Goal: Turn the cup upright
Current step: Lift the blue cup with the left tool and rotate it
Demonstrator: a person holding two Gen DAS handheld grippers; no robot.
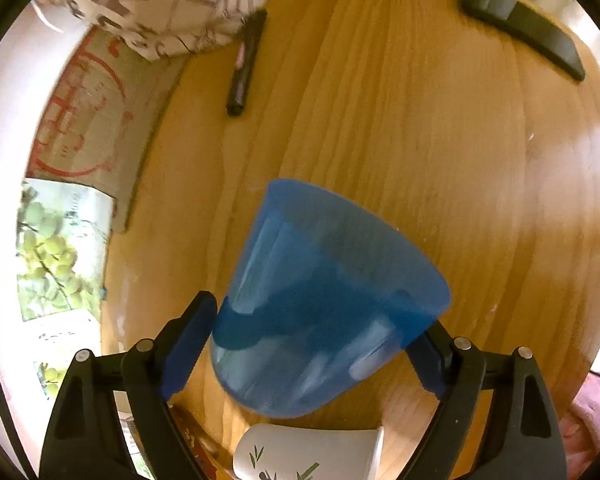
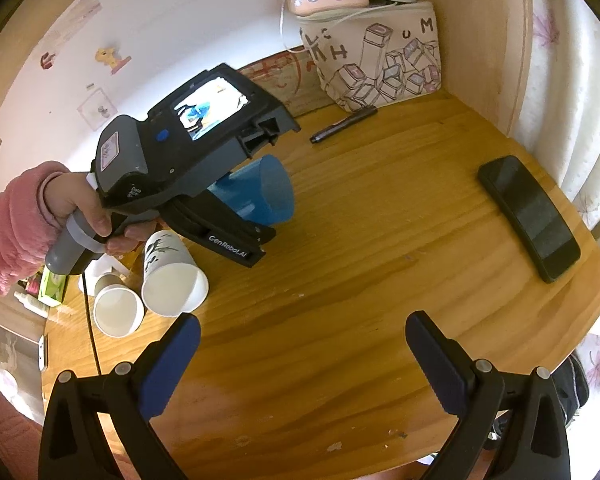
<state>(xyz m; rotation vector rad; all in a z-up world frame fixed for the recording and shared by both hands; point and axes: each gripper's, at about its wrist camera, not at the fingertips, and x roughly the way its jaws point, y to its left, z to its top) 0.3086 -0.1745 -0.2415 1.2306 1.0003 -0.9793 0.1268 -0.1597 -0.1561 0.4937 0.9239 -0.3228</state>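
My left fingers (image 1: 312,344) grip the blue cup (image 1: 324,300) mid-flip, lifted and tilted over the worktop (image 1: 420,160) — next, rotate it mouth-up and set down — right fingers (image 2: 300,356) open, idle.

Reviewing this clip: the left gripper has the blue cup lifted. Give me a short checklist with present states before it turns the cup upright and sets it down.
1. Grip: left gripper has both fingers against the translucent blue plastic cup - ok.
2. Cup clear of the wooden table, held in the air - ok.
3. Cup upright: it lies on its side, mouth facing away from the hand - not ok.
4. Landing spot: bare wood ahead; black pen and black phone lie well off - ok.
5. White paper cups lying just below the gripper - cannot tell if clear.
6. Right gripper open, away from the cup - ok.
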